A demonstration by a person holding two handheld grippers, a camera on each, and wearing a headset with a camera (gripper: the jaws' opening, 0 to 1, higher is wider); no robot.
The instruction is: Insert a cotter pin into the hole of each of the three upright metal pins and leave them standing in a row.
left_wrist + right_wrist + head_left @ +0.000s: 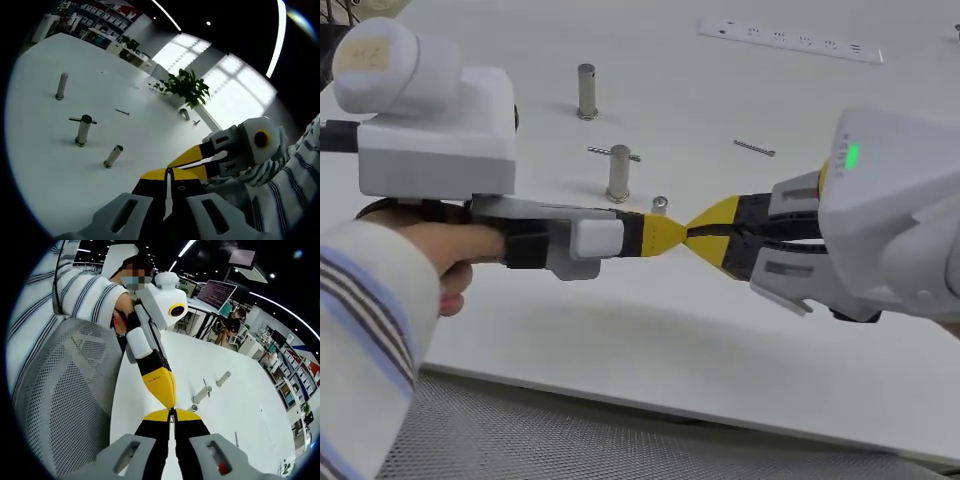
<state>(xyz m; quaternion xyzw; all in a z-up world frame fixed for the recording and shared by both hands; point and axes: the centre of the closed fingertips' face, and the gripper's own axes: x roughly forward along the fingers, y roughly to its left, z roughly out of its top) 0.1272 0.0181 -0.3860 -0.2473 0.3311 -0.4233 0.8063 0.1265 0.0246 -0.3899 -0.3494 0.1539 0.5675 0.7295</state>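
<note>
Three metal pins are on the white table. The far pin [587,90] [61,86] stands upright and bare. The middle pin [619,172] [82,131] stands with a cotter pin [613,153] through its top. The small near pin [660,204] [113,156] sits just behind the gripper tips and looks tilted in the left gripper view. A loose cotter pin [754,148] [122,112] lies further right. My left gripper [678,233] [169,171] and right gripper [696,234] [172,411] are both shut. They meet tip to tip above the table, and I see nothing between the jaws.
A white power strip [790,40] lies at the far right of the table [620,330]. The table's front edge runs along the bottom, with a grey mesh chair [570,440] below it. A striped sleeve [360,330] holds the left gripper.
</note>
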